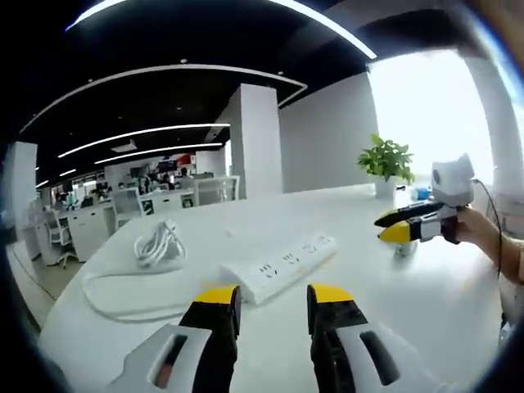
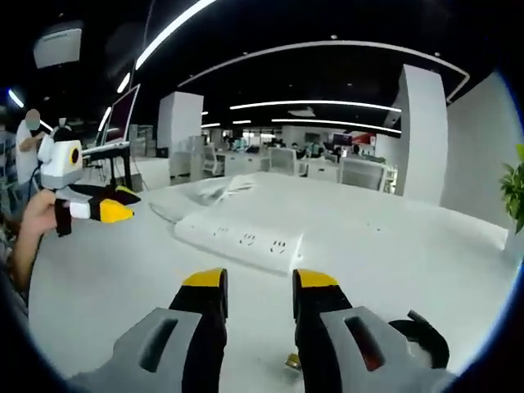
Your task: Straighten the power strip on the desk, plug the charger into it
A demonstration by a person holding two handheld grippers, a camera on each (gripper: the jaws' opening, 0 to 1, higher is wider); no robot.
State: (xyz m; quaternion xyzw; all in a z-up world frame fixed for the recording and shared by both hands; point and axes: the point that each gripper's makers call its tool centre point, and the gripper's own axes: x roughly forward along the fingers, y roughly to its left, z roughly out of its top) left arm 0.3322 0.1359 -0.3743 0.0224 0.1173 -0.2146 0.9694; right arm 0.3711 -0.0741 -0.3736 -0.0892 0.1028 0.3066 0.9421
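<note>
Here both tools hover over the white counter (image 1: 426, 286) with nothing between their jaws. In the left gripper view, the left tool (image 1: 273, 304) stands released, jaws parted, and the strip (image 1: 278, 266) lies just ahead of its tips. The strip's long axis runs slantwise, from near the left jaw away toward the upper right, so it looks not yet squared to the counter's edge. In the right gripper view, the right tool (image 2: 259, 293) is likewise released, and the strip (image 2: 237, 237) lies a little farther off, broadside across the view.

By my reading the left tool is the nearer of the two, close to the strip's near end, so a nudge there would likely turn it.

Beyond the strip, its cable (image 1: 123, 299) loops across the counter to a white bundle (image 1: 161, 246), perhaps the charger's cord; I cannot tell. No charger body is clear.

Farther still, a plant (image 1: 386, 160) stands in a white pot; nothing else is in a container.
</note>
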